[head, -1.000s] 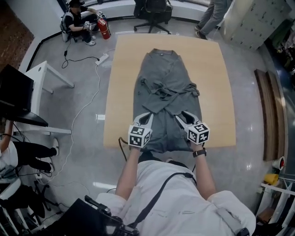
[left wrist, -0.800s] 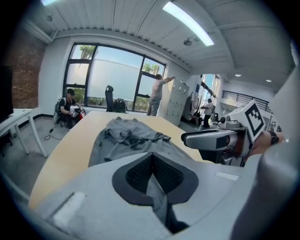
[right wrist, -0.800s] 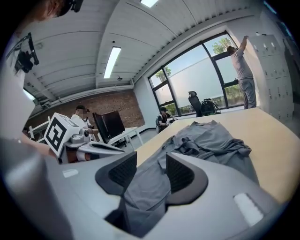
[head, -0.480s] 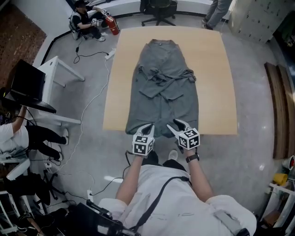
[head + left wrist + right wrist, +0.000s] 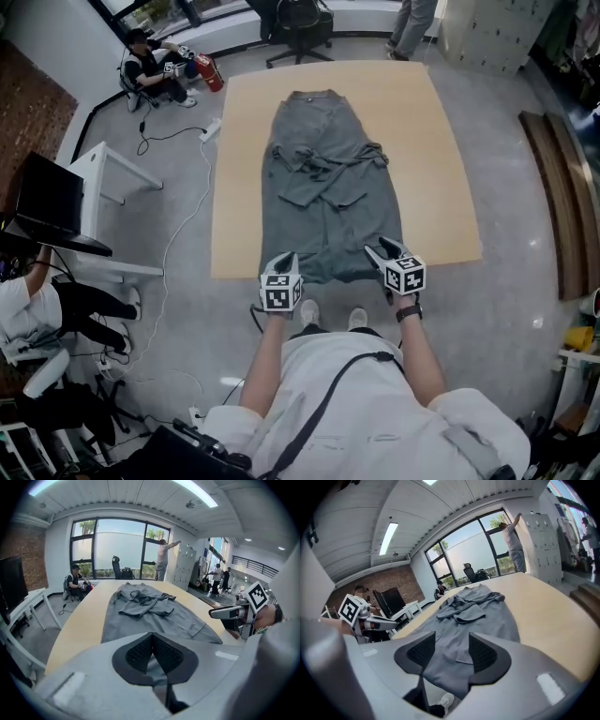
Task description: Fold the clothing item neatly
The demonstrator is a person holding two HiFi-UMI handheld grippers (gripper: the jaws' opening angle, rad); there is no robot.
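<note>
Garment: long grey fabric garment [image 5: 328, 206] lies lengthwise on the pale wooden table [image 5: 431, 141], collar at 12 o'clock, hem at the 6 o'clock edge | Left gripper [image 5: 285, 256]: your jaws are closed together at the hem's 7 o'clock corner | Right gripper [image 5: 378, 247]: your jaws stand apart and have just been opening, with hem cloth between them, unpinched, at the 5 o'clock corner

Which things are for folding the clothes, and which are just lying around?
For the job:
- grey garment
- wooden table under it
- left gripper, shut
- right gripper, jaws just been opening, the garment's hem showing between them, not pinched

Just lying about:
- red fire extinguisher
- office chair
- power strip on the floor
- dark monitor
</note>
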